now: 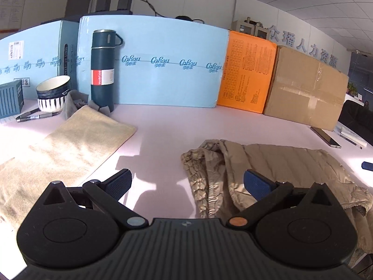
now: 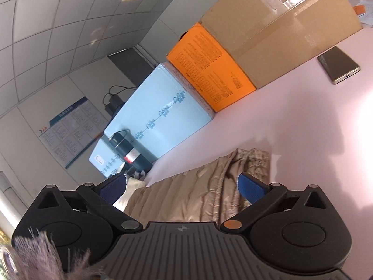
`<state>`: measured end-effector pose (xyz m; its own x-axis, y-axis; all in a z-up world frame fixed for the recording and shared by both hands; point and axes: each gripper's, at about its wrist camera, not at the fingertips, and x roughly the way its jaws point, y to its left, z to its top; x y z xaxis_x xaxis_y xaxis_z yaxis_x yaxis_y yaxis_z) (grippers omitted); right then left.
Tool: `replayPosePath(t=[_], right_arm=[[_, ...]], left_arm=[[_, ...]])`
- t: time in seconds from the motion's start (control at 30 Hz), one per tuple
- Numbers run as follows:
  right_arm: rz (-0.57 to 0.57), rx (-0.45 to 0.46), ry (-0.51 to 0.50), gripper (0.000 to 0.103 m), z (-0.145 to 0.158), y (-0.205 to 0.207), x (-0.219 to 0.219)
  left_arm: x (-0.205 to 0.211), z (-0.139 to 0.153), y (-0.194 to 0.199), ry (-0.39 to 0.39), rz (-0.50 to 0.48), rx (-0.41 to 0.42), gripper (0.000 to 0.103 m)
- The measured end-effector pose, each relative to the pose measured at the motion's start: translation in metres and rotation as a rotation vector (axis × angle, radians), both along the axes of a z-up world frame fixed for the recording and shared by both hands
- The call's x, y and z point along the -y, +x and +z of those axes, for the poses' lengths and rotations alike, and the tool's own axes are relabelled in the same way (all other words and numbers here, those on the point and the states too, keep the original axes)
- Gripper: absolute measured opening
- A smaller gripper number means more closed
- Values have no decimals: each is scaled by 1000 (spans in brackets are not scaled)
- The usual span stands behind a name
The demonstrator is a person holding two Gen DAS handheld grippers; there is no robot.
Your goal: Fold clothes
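- Jacket (image 1: 268, 170), tan and quilted, lies crumpled on the pink worktop (image 1: 163, 126), right of a beige towel (image 1: 70, 144).
- We find the left hand-held gripper (image 1: 187, 183) spread apart, empty, at the jacket's gathered edge.
- Right hand-held gripper (image 2: 181, 186) likewise apart, above the jacket.
- We judge folding at the grasp stage; next, pinch an edge.

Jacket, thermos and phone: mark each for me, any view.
Jacket (image 1: 275, 163): left wrist view, on the quilted tan body panel.
Thermos (image 1: 102, 56): left wrist view, on the dark body above the red label.
Phone (image 2: 339, 64): right wrist view, on its flat grey face.
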<state>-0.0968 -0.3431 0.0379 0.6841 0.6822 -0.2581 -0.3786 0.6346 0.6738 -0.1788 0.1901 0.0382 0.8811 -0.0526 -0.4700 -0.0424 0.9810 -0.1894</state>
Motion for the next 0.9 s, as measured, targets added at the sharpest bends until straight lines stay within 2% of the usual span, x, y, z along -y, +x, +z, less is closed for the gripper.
replayPosePath(t=[0.13, 0.23, 0.4, 0.57, 0.77, 0.9], right_arm=[[-17, -136, -36, 103, -19, 12, 17], [24, -240, -3, 103, -35, 20, 18], [186, -245, -32, 103, -37, 24, 4], [265, -246, -49, 103, -35, 31, -10], [290, -250, -45, 103, -33, 41, -19], [295, -251, -24, 103, -34, 48, -20]], left_arm=[[-32, -19, 13, -218, 25, -124, 103], [-41, -24, 20, -312, 2, -139, 103], [-50, -31, 33, -451, -67, -160, 103], [-33, -33, 44, -459, -170, -182, 103], [-16, -33, 57, -481, -291, -219, 103], [-9, -34, 59, -476, -330, -227, 103]])
